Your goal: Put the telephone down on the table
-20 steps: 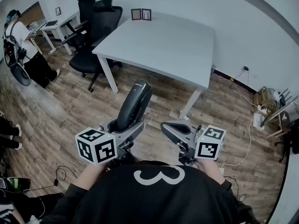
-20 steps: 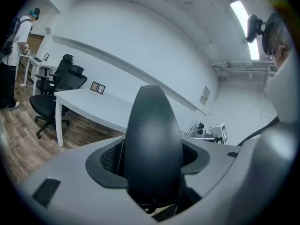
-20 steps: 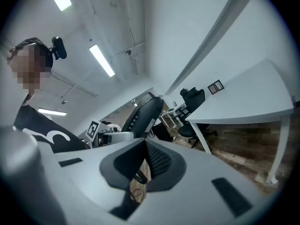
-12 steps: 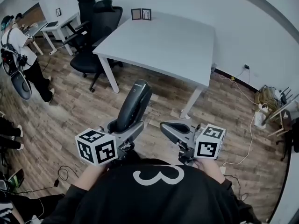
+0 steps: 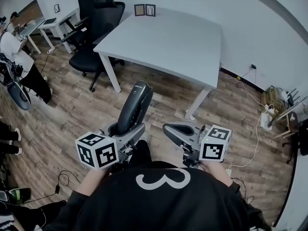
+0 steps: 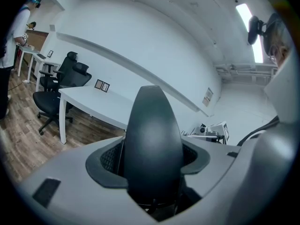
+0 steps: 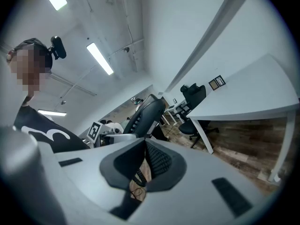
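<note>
Head view, nearest first: black shirt (image 5: 163,201) with a white "3" fills the bottom edge. Just ahead, both grippers are held out over the wood floor (image 5: 62,109), side by side, each with its marker cube.

Left gripper (image 5: 122,130): jaws spread wide and clamped on the lower end of the telephone (image 5: 134,106), a dark handset. It stands up out of the jaws and leans forward toward the table. Left gripper view confirms it: the rounded handset body fills the gap, with a pad pressed on each side. Telephone is in the air over the floor, not on the table and not touching it.

Right gripper (image 5: 169,129): jaws closed together, tips meeting, nothing between them. It sits just to the right of the handset, apart from it.

Farther out: white table (image 5: 168,42), top bare apart from two small picture frames (image 5: 145,10) standing at its far corner. Black office chairs (image 5: 91,42) stand at the table's left. A person (image 5: 19,52) stands at far left by another desk. Cables and a power strip (image 5: 266,121) lie by the right wall.
</note>
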`<control>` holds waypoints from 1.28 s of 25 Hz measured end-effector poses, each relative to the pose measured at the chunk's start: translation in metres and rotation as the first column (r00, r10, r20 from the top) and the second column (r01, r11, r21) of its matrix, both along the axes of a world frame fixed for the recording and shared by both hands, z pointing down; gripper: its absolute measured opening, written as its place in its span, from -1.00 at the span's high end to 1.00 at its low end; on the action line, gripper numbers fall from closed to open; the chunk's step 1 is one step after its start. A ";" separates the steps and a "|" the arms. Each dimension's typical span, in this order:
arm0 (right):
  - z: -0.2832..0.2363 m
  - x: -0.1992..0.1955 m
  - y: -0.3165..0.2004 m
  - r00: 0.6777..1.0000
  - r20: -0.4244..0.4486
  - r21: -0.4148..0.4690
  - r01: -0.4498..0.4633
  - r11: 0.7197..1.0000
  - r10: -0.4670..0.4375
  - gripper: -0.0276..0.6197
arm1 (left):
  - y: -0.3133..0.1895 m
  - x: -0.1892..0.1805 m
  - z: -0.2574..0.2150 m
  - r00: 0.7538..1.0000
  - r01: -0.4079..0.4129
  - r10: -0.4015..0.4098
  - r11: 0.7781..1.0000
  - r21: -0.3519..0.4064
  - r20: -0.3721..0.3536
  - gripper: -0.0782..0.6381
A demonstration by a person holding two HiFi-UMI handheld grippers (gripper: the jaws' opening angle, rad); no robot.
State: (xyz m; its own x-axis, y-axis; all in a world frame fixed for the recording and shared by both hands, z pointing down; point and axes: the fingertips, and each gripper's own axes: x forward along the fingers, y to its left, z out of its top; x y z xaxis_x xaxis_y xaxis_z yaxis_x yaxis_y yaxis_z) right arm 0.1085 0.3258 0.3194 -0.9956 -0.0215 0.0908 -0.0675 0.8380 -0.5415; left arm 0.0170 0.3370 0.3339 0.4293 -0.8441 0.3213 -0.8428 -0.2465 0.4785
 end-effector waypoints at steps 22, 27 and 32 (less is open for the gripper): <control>0.041 -0.141 -0.231 0.997 -0.035 -0.190 -0.077 0.979 0.072 0.89 | -0.223 -0.156 0.042 1.000 -0.010 0.008 0.996 -0.094 -0.022 -0.03; 0.037 -0.164 -0.279 0.992 -0.058 -0.183 -0.122 0.975 0.113 0.89 | -0.266 -0.186 0.042 0.999 -0.032 0.029 0.995 -0.094 -0.025 -0.03; 0.028 -0.180 -0.306 0.988 -0.051 -0.147 -0.153 0.977 0.147 0.89 | -0.298 -0.197 0.041 0.997 -0.071 0.070 0.994 -0.083 -0.017 -0.03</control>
State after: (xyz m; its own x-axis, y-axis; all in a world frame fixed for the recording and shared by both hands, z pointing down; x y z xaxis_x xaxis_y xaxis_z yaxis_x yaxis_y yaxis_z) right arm -0.0716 0.0194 0.3470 -0.9776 -0.1536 0.1436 -0.2102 0.7265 -0.6543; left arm -0.1804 0.0389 0.3749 0.4917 -0.7822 0.3826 -0.8177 -0.2638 0.5116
